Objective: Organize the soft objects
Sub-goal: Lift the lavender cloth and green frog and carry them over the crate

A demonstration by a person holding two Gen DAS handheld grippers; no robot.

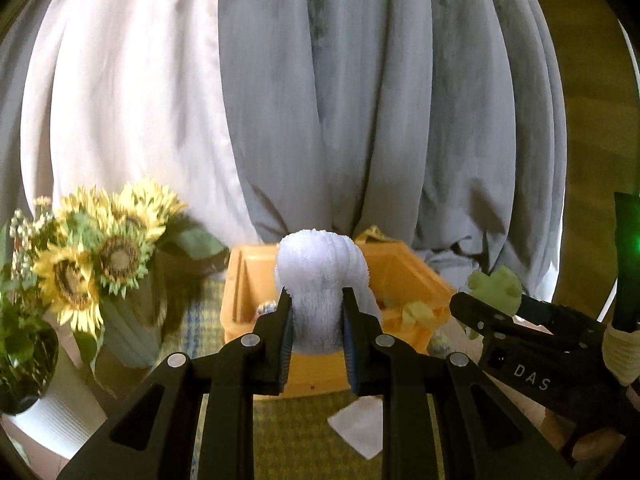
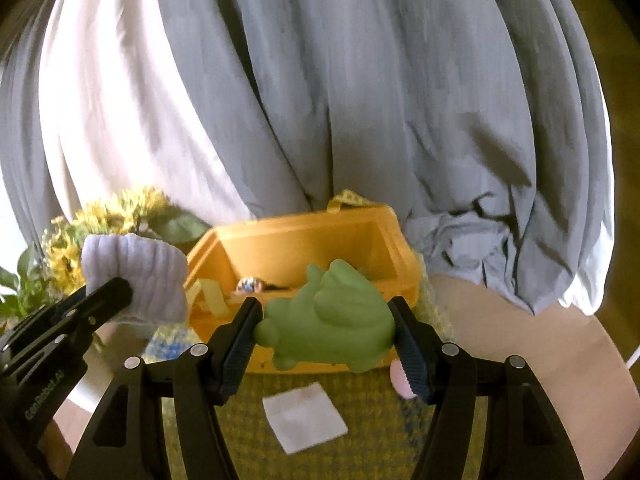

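My left gripper (image 1: 316, 300) is shut on a white rolled towel (image 1: 322, 276) and holds it in the air in front of the yellow bin (image 1: 420, 272). The towel also shows in the right wrist view (image 2: 136, 276), with the left gripper (image 2: 120, 296) at the left. My right gripper (image 2: 324, 312) is shut on a green soft toy (image 2: 332, 320) just in front of the bin (image 2: 304, 236). In the left wrist view the toy (image 1: 496, 284) and right gripper (image 1: 520, 312) are at the right. Small items lie inside the bin.
A vase of sunflowers (image 1: 92, 264) stands left of the bin. A white square cloth (image 2: 304, 416) lies on the yellow-green mat (image 2: 360, 440) below the grippers. A pink item (image 2: 400, 380) lies by the right finger. Grey and white curtains (image 1: 360, 100) hang behind.
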